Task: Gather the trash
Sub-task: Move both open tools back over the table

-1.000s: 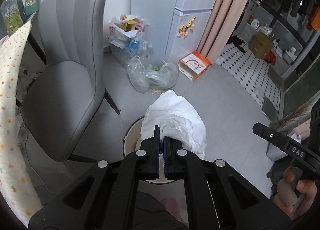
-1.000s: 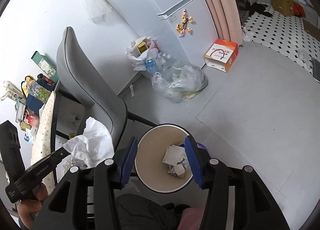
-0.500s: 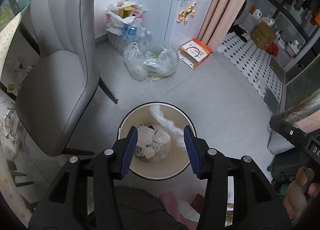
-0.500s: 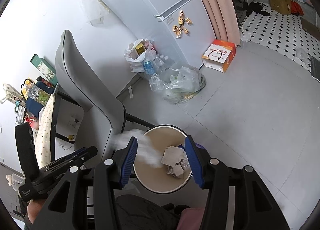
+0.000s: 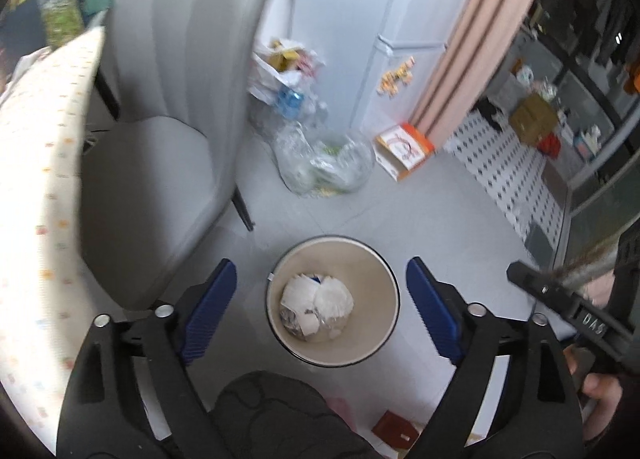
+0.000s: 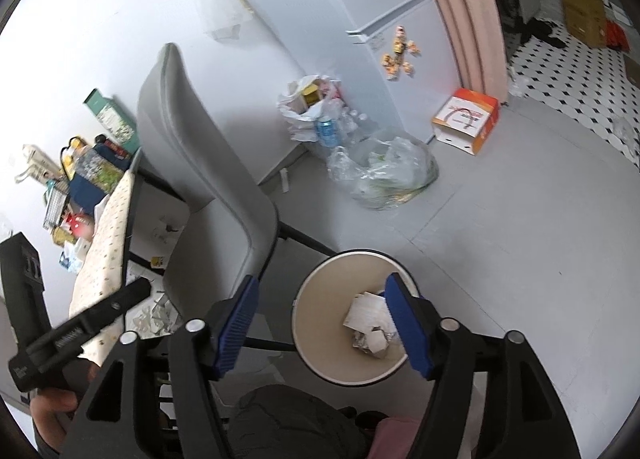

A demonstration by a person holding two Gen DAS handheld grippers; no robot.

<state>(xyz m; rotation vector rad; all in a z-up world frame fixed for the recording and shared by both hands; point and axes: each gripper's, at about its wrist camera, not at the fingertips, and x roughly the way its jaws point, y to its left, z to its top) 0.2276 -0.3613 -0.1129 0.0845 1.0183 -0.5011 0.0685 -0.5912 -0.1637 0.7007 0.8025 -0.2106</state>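
A round cream waste bin point(image 5: 384, 323) stands on the grey floor and holds crumpled white paper point(image 5: 320, 309). My left gripper point(image 5: 322, 309) hangs above the bin, open and empty, blue pads wide apart. My right gripper point(image 6: 324, 323) is open and empty too, above the bin point(image 6: 316, 339) and slightly left of its centre. The paper wads point(image 6: 370, 325) show in the bin in the right wrist view. Paper scraps point(image 6: 154, 315) lie on the floor under the table.
A grey chair point(image 5: 160, 163) stands left of the bin beside a table with a dotted cloth point(image 5: 36, 195). Plastic bags of rubbish point(image 5: 324, 163) and an orange box point(image 5: 404, 149) lie by the fridge. The right gripper's body shows at the right point(image 5: 576, 315).
My left gripper opened and let go of the white crumpled paper, which fell into the bin. It then rose and opened wider. The right gripper stayed open over the bin.
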